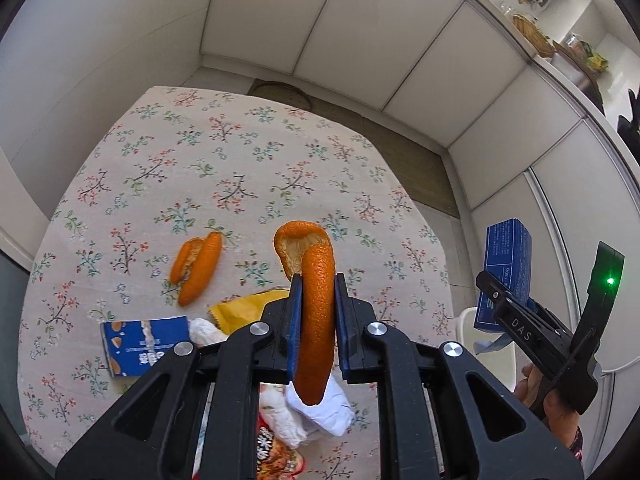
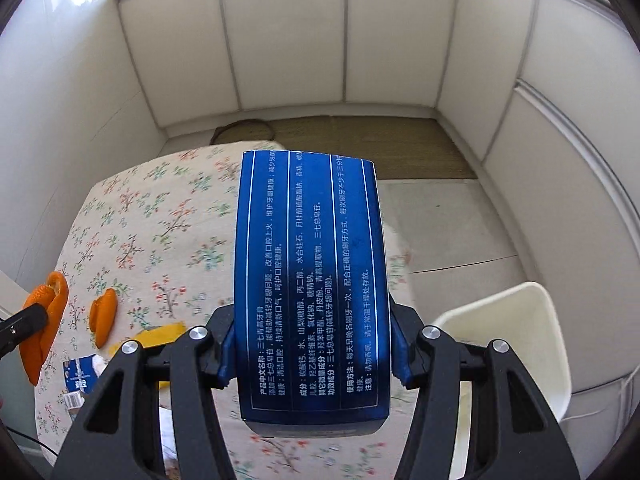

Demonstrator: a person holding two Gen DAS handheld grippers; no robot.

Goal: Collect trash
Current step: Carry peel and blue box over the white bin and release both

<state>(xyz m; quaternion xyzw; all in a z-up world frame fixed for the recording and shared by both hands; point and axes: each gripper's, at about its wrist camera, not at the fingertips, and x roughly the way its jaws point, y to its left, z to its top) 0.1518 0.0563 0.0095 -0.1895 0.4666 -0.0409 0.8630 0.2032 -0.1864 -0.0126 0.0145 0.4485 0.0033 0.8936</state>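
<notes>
Left wrist view looks down the left gripper [image 1: 317, 280], whose fingers [image 1: 295, 308] are pinched narrow on a long strip of orange peel [image 1: 318, 320] — the strip runs between the blue pads and curls over at its far end, held clear above the counter [image 1: 240, 152] with its flowered cloth. On that cloth, to the left of the held strip, lies a second peel [image 1: 198, 268], folded in two lobes. Nearer the camera lie a yellow wrapper [image 1: 240, 308], a torn blue packet [image 1: 140, 344], a crumpled white tissue [image 1: 324, 408] and a red printed wrapper [image 1: 276, 456], all close together and partly hidden by the gripper's black frame. At the right edge the right gripper [image 1: 504, 304] holds a blue box [image 1: 506, 264] up off the counter, with a hand [image 1: 544, 396] below it on the handle. Right wrist view shows that box [image 2: 312, 280] lengthwise between the fingers [image 2: 226, 348], which stand partway apart and press on its two long sides; white print covers its upper face. A white bin [image 2: 536, 320] stands just off the counter's right edge, below and to the right of the box — its inside cannot be seen well. Left gripper and its peel show at the far left of this view.
</notes>
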